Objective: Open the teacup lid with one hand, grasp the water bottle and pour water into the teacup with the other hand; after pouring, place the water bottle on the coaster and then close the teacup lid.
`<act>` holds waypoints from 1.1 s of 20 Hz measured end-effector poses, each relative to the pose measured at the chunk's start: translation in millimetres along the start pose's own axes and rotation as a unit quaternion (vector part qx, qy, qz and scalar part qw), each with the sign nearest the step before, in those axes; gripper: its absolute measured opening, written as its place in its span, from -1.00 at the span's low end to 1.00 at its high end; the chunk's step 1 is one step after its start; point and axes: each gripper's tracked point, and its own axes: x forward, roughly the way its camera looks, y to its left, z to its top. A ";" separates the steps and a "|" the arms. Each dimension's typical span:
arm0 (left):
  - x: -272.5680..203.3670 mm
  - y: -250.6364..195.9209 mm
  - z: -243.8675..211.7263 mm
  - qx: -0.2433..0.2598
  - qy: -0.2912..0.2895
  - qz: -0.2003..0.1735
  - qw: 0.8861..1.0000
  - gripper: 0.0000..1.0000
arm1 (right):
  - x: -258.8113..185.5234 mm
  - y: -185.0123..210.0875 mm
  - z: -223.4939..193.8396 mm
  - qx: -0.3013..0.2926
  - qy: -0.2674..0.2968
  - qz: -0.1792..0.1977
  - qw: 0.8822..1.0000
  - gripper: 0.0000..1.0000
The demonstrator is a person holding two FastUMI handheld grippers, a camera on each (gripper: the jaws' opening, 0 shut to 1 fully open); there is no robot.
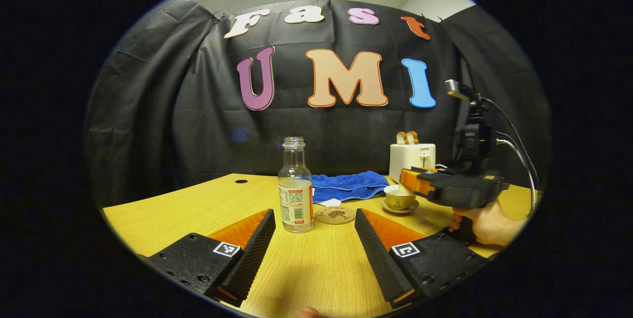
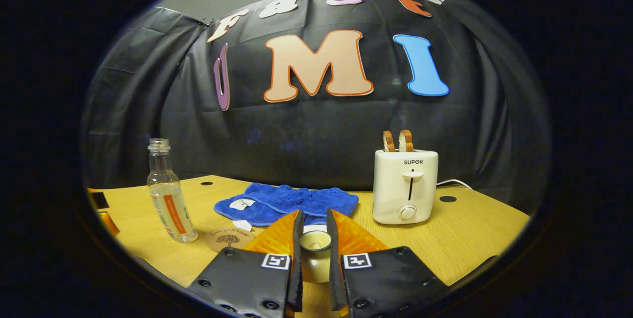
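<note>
A clear, uncapped water bottle (image 1: 295, 187) (image 2: 168, 199) with a little water stands on the wooden table (image 1: 198, 209). My left gripper (image 1: 314, 215) is open, well short of it, with nothing between its fingers. A round cork coaster (image 1: 335, 214) (image 2: 229, 239) lies just right of the bottle. Farther right is the teacup (image 1: 399, 200) on its saucer. My right gripper (image 1: 406, 179) (image 2: 314, 216), held by a hand (image 1: 487, 224), reaches over the cup. In the right gripper view its fingers stand close together on the teacup lid (image 2: 315, 240).
A blue towel (image 1: 348, 185) (image 2: 287, 203) lies behind the coaster. A white toaster (image 1: 412, 159) (image 2: 405, 187) with two bread slices stands at the back right, its cord trailing off. The black cloth wall closes off the far table edge.
</note>
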 end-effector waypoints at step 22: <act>141.7 34.9 -3.5 0.004 -0.001 0.047 0.999 0.89 | -103.1 -17.4 5.1 0.000 -0.003 0.012 1.000 -0.51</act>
